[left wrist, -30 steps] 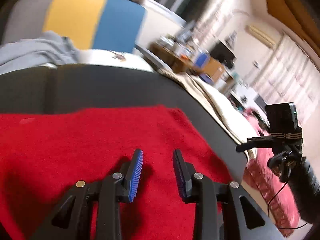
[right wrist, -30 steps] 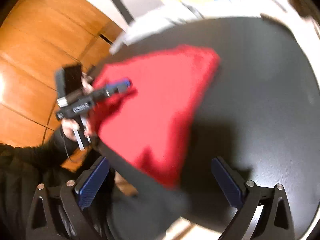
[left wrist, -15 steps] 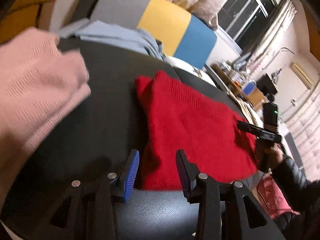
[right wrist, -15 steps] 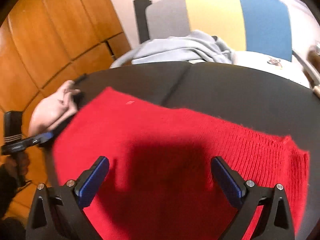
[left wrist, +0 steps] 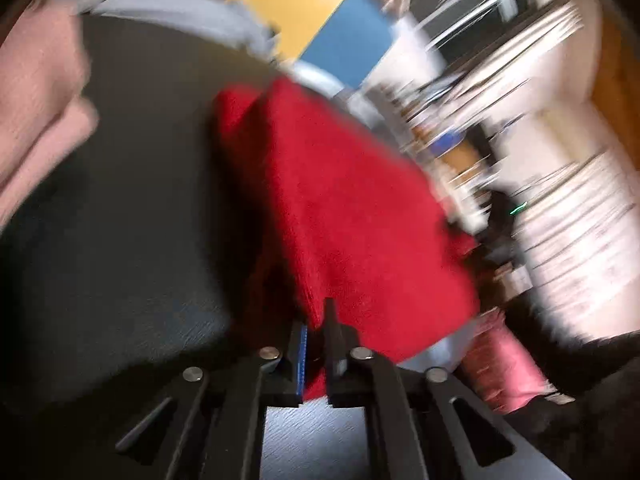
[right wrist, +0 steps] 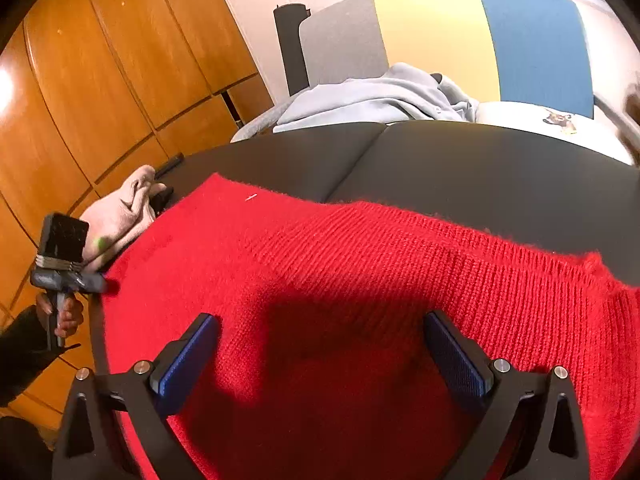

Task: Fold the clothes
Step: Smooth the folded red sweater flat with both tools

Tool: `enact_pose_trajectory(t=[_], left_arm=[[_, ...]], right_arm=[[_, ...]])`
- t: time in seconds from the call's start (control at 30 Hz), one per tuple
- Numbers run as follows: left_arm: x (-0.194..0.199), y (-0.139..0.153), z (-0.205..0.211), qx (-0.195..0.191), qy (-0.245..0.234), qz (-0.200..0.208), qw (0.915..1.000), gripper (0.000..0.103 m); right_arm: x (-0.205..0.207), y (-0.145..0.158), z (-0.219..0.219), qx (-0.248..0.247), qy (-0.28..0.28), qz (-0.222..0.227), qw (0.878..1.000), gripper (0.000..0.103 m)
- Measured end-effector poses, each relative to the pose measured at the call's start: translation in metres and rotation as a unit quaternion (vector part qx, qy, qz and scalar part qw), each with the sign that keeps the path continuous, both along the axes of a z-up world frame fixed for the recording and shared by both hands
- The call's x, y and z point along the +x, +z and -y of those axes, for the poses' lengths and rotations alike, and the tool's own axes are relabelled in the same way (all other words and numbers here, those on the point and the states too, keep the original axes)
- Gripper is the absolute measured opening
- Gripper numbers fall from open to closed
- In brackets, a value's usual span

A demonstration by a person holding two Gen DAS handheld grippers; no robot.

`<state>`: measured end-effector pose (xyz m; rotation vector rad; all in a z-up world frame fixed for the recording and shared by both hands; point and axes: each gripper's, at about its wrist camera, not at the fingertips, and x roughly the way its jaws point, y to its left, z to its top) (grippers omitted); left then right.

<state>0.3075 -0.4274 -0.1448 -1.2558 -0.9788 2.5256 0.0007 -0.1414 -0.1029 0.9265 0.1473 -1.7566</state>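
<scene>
A red knit sweater (left wrist: 340, 208) lies spread on the black table (left wrist: 120, 240). The left wrist view is blurred by motion. My left gripper (left wrist: 317, 322) is shut on the sweater's near corner, with red fabric pinched between the blue pads. In the right wrist view the red sweater (right wrist: 360, 280) fills the foreground. My right gripper (right wrist: 318, 326) hovers over it, wide open, with nothing between its fingers. The left gripper (right wrist: 105, 285) shows at the sweater's left edge, held by a hand.
A pink garment (right wrist: 120, 212) lies at the table's left side, also visible as a pink garment (left wrist: 36, 100). A light blue garment (right wrist: 380, 96) is heaped at the far edge, before a grey, yellow and blue chair back (right wrist: 440, 28). Wooden cabinet doors (right wrist: 100, 80) stand at the left.
My left gripper went from open in front of the sweater's near corner to shut on it. My right gripper stayed wide open and came a little closer over the red knit.
</scene>
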Motion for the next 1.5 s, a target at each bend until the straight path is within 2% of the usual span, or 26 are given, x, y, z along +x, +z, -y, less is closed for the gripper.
enact_pose_trajectory(t=[0.07, 0.17, 0.3, 0.33, 0.37, 0.47, 0.57, 0.63, 0.7, 0.77, 0.87, 0.93, 1.03, 1.1, 1.17, 1.23, 1.27, 1.3, 1.33, 1.4, 1.43, 1.5], left_arm=[[0.021, -0.002, -0.003, 0.018, 0.005, -0.004, 0.9998, 0.004], [0.044, -0.004, -0.011, 0.014, 0.019, 0.005, 0.9997, 0.004], [0.047, -0.001, -0.013, 0.030, 0.044, 0.001, 0.9986, 0.005], [0.044, 0.000, -0.011, 0.036, 0.052, -0.002, 0.9980, 0.007], [0.042, 0.002, -0.009, 0.042, 0.061, -0.004, 0.9972, 0.017], [0.032, 0.016, 0.008, 0.042, 0.099, -0.025, 0.9939, 0.030], [0.005, 0.027, 0.020, -0.007, 0.136, -0.014, 0.9905, 0.035], [-0.017, 0.038, 0.019, -0.015, 0.130, -0.030, 0.9909, 0.035], [-0.044, 0.052, 0.008, -0.020, 0.105, -0.058, 0.9926, 0.035], [-0.076, 0.062, -0.006, -0.060, 0.085, -0.070, 0.9921, 0.035], [-0.114, 0.057, -0.020, -0.095, 0.073, -0.056, 0.9912, 0.035], [-0.139, 0.053, -0.029, -0.119, 0.065, -0.045, 0.9897, 0.035], [-0.158, 0.028, -0.029, -0.188, 0.094, 0.021, 0.9775, 0.032], [-0.156, 0.020, -0.025, -0.186, 0.117, 0.006, 0.9755, 0.031], [-0.154, 0.019, -0.021, -0.190, 0.145, 0.011, 0.9709, 0.027], [-0.160, 0.019, -0.029, -0.239, 0.163, 0.015, 0.9572, 0.026], [-0.164, 0.019, -0.032, -0.251, 0.168, 0.019, 0.9531, 0.026], [-0.166, 0.020, -0.032, -0.252, 0.170, 0.022, 0.9523, 0.026], [-0.168, 0.021, -0.029, -0.240, 0.172, 0.023, 0.9552, 0.026], [-0.154, 0.024, -0.020, -0.188, 0.174, 0.003, 0.9666, 0.027], [-0.147, 0.026, -0.016, -0.162, 0.175, -0.007, 0.9711, 0.032], [-0.125, 0.027, 0.002, -0.127, 0.181, -0.014, 0.9752, 0.034]], right_arm=[[-0.002, 0.000, -0.003, -0.008, 0.001, 0.006, 1.000, 0.103], [-0.003, 0.000, -0.005, -0.018, 0.003, 0.014, 1.000, 0.103], [-0.004, -0.001, -0.006, -0.026, 0.006, 0.019, 0.999, 0.103], [-0.004, -0.001, -0.006, -0.027, 0.006, 0.019, 0.999, 0.103], [-0.004, -0.001, -0.006, -0.027, 0.006, 0.019, 0.999, 0.103], [-0.004, 0.000, -0.006, -0.026, 0.005, 0.017, 0.999, 0.103], [-0.001, 0.000, -0.004, -0.018, 0.002, 0.008, 1.000, 0.103], [0.002, 0.001, -0.002, -0.008, 0.000, -0.002, 1.000, 0.103], [0.007, 0.005, 0.002, 0.009, -0.007, -0.014, 1.000, 0.103], [0.010, 0.016, 0.001, 0.012, -0.012, -0.032, 0.999, 0.103], [0.011, 0.032, -0.003, 0.014, -0.023, -0.066, 0.997, 0.103], [0.006, 0.036, -0.006, 0.038, -0.043, -0.104, 0.993, 0.103], [-0.014, 0.024, -0.015, 0.082, -0.076, -0.121, 0.986, 0.103], [-0.032, 0.002, -0.021, 0.114, -0.099, -0.105, 0.983, 0.103], [-0.051, -0.012, -0.030, 0.094, -0.105, -0.048, 0.989, 0.103], [-0.058, -0.013, -0.032, 0.081, -0.111, -0.036, 0.990, 0.103], [-0.058, -0.014, -0.031, 0.081, -0.111, -0.037, 0.990, 0.103], [-0.059, -0.014, -0.030, 0.081, -0.112, -0.038, 0.990, 0.103], [-0.059, -0.014, -0.029, 0.081, -0.113, -0.040, 0.990, 0.103], [-0.060, -0.014, -0.028, 0.081, -0.114, -0.042, 0.989, 0.103], [-0.061, -0.014, -0.027, 0.081, -0.115, -0.043, 0.989, 0.103], [-0.063, -0.014, -0.029, 0.073, -0.115, -0.040, 0.990, 0.103]])
